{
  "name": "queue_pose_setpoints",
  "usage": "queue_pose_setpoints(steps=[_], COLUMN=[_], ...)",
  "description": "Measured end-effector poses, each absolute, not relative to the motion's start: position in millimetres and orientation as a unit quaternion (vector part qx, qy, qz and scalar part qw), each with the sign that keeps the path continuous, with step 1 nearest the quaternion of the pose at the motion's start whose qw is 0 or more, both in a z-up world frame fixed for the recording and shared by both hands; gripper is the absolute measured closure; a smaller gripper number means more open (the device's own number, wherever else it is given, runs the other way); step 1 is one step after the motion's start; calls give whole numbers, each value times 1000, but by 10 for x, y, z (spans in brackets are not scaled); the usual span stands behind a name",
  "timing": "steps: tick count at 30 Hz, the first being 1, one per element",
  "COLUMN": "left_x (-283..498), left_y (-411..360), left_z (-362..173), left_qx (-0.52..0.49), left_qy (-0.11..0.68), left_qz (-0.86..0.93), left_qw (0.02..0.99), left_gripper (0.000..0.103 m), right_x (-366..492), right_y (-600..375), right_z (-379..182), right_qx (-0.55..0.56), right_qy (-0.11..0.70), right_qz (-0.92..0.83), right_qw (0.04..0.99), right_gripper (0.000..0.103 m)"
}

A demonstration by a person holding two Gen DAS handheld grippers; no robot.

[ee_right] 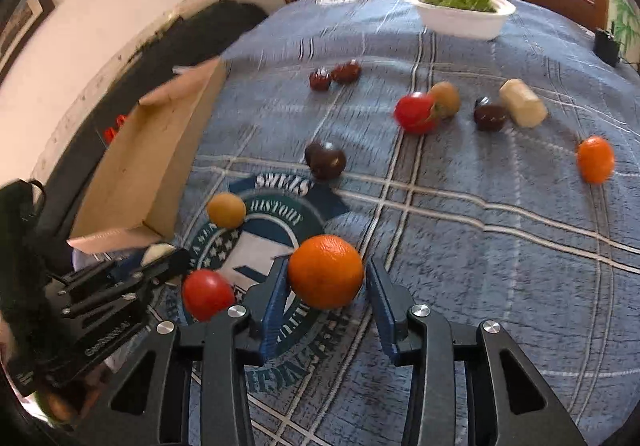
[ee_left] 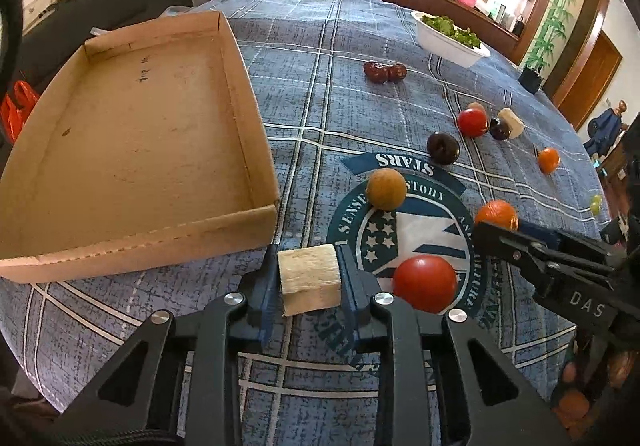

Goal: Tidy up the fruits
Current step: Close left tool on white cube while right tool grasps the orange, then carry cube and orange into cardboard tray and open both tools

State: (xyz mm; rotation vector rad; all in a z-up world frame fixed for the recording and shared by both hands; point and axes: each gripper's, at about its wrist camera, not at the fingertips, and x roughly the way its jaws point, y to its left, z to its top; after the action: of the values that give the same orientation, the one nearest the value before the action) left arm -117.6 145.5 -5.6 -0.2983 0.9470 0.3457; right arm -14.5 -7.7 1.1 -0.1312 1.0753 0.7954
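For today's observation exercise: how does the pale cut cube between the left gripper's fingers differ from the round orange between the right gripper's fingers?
The pale cube is flat-faced, fibrous and cream; the orange is round, dimpled and bright. The cube is clamped tight; a gap shows beside the orange. Both sit between blue pads over the blue checked tablecloth.

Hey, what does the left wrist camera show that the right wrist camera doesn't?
Only left wrist: the pale block seen squarely, clamped in the left tool, and a small green fruit at the right edge. Only right wrist: the orange seen whole, inside the right tool. Both: the cardboard tray, the white bowl of greens, the near tomato and the brown round fruit.
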Motion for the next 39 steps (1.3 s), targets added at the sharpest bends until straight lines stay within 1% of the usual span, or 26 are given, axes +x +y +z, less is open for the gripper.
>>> queue_pose_setpoints(steps=[4, 15, 26, 39], left_x=[-1236, -1557, -1723, -1883], left_y=[1377, 1268, 1413, 1677], left_z=[-29, 395, 545, 618], left_qx=[-131, -122, -110, -123], left_qy=[449, 410, 390, 378], left_qz=[170, 183, 240, 290], left_qw=[867, 885, 882, 871], left_gripper=[81, 81, 80, 80], right_x=[-172, -342, -633, -747], right_y=[-85, -411, -150, 131], right_z=[3, 340, 576, 582], right_qx=[-64, -29, -34, -46], right_qy=[492, 463, 441, 445], right_qz=[368, 375, 428, 453], right_qw=[786, 802, 788, 771], right_gripper=[66, 66, 67, 67])
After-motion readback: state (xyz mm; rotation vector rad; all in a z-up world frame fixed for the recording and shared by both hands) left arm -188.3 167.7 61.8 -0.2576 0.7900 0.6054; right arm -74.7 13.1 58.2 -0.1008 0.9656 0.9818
